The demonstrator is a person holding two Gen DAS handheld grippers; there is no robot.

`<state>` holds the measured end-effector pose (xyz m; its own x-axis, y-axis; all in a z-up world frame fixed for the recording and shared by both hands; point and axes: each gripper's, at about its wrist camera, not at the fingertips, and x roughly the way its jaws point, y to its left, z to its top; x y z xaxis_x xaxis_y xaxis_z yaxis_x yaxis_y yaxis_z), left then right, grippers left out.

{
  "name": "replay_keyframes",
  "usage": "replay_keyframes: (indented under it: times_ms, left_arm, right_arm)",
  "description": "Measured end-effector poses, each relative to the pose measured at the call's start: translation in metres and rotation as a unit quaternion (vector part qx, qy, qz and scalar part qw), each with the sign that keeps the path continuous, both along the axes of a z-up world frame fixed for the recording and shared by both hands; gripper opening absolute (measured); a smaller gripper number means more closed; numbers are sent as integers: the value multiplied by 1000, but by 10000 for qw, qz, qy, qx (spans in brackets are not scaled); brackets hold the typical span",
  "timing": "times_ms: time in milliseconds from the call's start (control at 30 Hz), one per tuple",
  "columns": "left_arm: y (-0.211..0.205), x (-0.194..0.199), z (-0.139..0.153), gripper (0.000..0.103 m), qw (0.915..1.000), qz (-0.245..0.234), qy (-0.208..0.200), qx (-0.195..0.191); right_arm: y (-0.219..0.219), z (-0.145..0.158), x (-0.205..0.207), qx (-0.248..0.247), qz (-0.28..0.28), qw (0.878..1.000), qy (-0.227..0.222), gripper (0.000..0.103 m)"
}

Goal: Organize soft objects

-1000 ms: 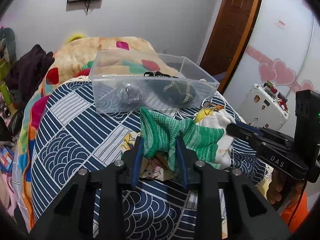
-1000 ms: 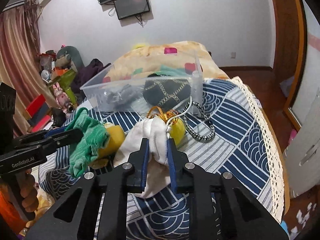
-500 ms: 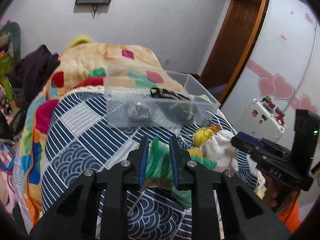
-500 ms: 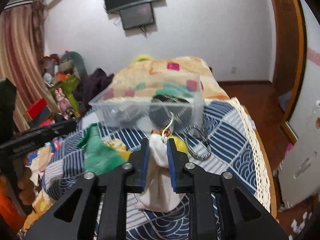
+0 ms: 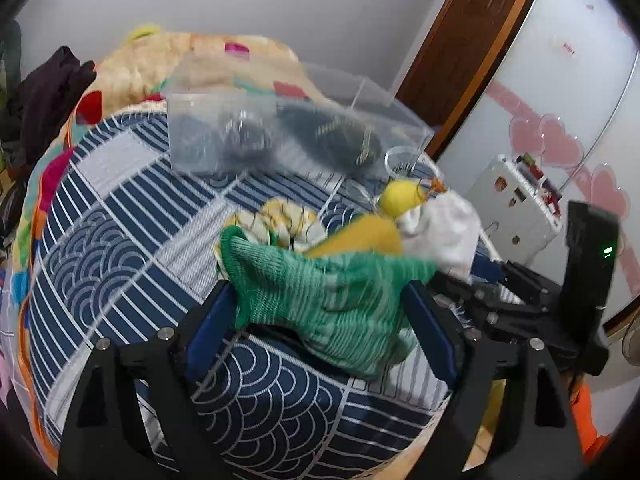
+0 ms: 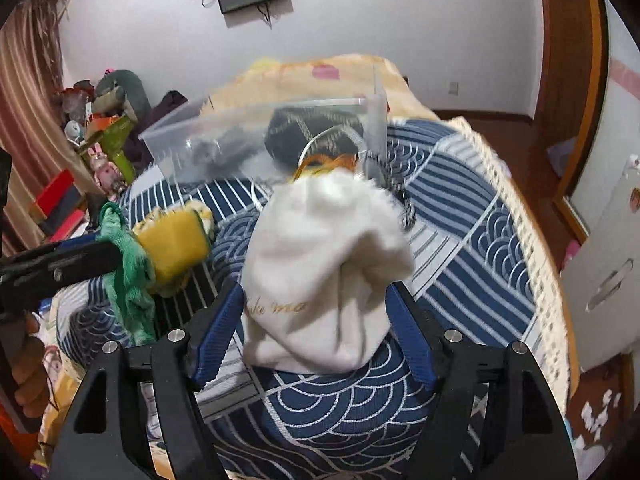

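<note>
A green knit cloth (image 5: 332, 300) lies between the wide-open fingers of my left gripper (image 5: 320, 320), resting on the blue patterned bedspread (image 5: 120, 248). It also shows in the right wrist view (image 6: 128, 268), beside a yellow soft item (image 6: 172, 240). A white pouch (image 6: 324, 280) with gold lettering sits between the spread fingers of my right gripper (image 6: 316, 320); neither gripper pinches its item. The pouch shows in the left wrist view (image 5: 444, 232) with a yellow ball (image 5: 400, 200) beside it. A clear plastic box (image 5: 256, 132) holding dark items stands beyond.
A patterned cord (image 6: 404, 208) lies right of the pouch. A quilt (image 5: 168, 64) is heaped behind the box. The bed's lace edge (image 6: 532, 264) drops to the floor on the right. A white cabinet (image 5: 516, 204) and clutter (image 6: 100, 140) flank the bed.
Both grippers have opened wide. The green cloth and the white pouch, held shut half a second ago, now rest loose on the bedspread between the fingers.
</note>
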<state>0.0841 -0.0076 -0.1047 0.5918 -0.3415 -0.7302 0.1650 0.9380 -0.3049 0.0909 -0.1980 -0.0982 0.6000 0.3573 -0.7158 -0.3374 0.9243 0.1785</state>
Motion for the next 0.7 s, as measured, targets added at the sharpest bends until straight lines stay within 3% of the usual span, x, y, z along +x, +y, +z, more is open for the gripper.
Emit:
replay_keyframes:
  times_ms: [100, 200, 267, 433, 600, 700]
  left_arm:
    - [-1, 0, -9, 86, 9999, 27, 47, 85]
    - [0, -3, -11, 80, 10000, 33, -29, 45]
    - [1, -6, -12, 67, 10000, 13, -74, 44]
    - [3, -11, -4, 42, 9999, -74, -105, -42]
    - [9, -16, 10, 34, 9997, -30, -199, -147]
    - [13, -18, 21, 32, 9994, -7, -319, -139]
  right_arm:
    - [-1, -2, -3, -2, 79, 10000, 2, 34]
    - [-8, 5, -7, 100, 87, 9998, -124, 20]
    - [-13, 11, -9, 214, 73, 9996, -193, 14]
    - [-16, 29, -15, 386, 64, 9980, -499, 13]
    - [-3, 35, -11, 308, 245, 9976, -566, 15]
    - [8, 23, -4, 69, 352, 9988, -329, 18]
